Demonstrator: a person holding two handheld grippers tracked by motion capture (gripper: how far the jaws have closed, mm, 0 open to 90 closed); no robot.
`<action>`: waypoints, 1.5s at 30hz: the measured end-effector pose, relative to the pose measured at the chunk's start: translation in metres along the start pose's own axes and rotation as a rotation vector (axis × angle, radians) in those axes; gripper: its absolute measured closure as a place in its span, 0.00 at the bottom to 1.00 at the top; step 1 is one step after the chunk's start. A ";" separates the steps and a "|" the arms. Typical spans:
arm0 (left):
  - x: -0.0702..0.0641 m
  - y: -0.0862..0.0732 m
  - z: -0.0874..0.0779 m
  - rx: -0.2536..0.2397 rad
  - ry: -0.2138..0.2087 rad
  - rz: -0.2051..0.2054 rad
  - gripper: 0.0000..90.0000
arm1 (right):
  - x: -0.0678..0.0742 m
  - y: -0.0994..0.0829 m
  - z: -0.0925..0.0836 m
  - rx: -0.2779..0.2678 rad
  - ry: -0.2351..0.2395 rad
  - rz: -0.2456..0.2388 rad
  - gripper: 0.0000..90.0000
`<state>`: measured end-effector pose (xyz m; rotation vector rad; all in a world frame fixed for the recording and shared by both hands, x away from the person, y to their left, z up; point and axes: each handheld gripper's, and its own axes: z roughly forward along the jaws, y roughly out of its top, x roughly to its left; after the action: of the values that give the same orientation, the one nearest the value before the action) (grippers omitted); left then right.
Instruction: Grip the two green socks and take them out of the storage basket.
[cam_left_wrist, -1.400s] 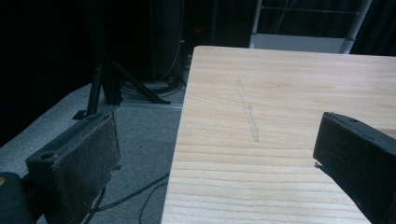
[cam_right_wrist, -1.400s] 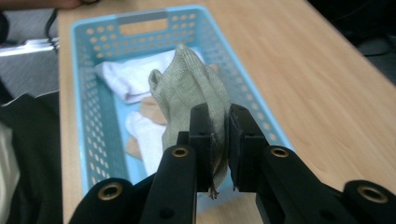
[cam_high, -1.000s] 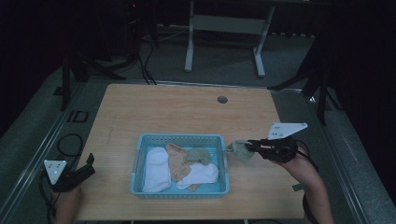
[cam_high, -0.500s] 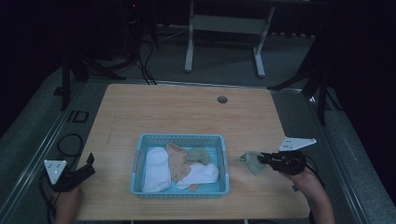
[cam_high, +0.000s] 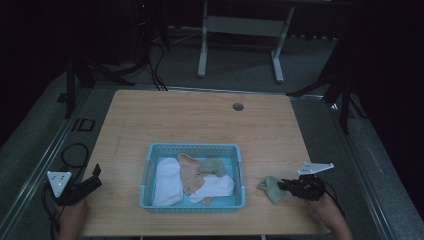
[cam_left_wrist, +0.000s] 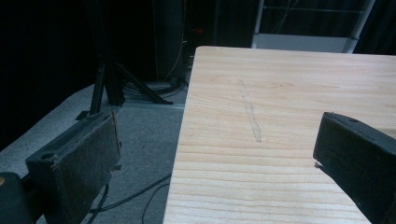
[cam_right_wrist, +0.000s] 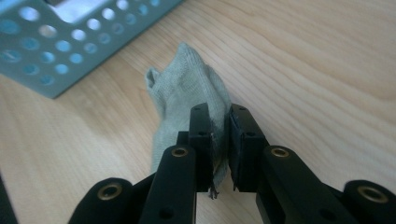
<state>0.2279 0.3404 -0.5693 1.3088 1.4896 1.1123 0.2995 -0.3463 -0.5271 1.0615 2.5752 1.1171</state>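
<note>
A pale green sock (cam_high: 272, 188) (cam_right_wrist: 187, 95) lies on the wooden table (cam_high: 200, 125) just right of the blue basket (cam_high: 150, 165). My right gripper (cam_high: 285, 187) (cam_right_wrist: 219, 114) is shut on one end of the sock, low over the tabletop, while the rest of the cloth trails toward the basket (cam_right_wrist: 60, 51). Inside the basket lie a white sock (cam_high: 167, 181), a tan sock (cam_high: 190, 172), another green sock (cam_high: 213, 166) and a second white sock (cam_high: 215, 186). At the table's front left corner my left gripper (cam_high: 89, 184) (cam_left_wrist: 219, 154) stands open with nothing between its jaws.
A round cable hole (cam_high: 238, 106) marks the table's far side. Cables (cam_high: 75, 150) lie on the grey floor at the left, and a white desk frame (cam_high: 240, 30) stands behind the table. The table's left edge (cam_left_wrist: 180, 140) runs between my left jaws.
My right gripper has come down and toward the near right with the green sock, from beside the basket's right rim to the tabletop. The left gripper has stayed still.
</note>
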 end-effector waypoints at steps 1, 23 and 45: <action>0.000 0.000 0.000 0.000 0.000 0.000 0.01 | 0.000 0.000 0.000 0.000 0.000 0.000 0.89; 0.000 0.000 0.000 0.001 -0.003 -0.001 0.01 | 0.010 0.039 -0.024 -0.041 -0.083 -0.083 0.72; 0.001 0.000 0.000 0.002 -0.006 -0.002 0.01 | 0.054 0.129 0.007 -0.038 0.041 -0.286 0.72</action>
<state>0.2279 0.3412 -0.5693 1.3113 1.4875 1.1048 0.3339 -0.2457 -0.4356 0.6403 2.6176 1.1185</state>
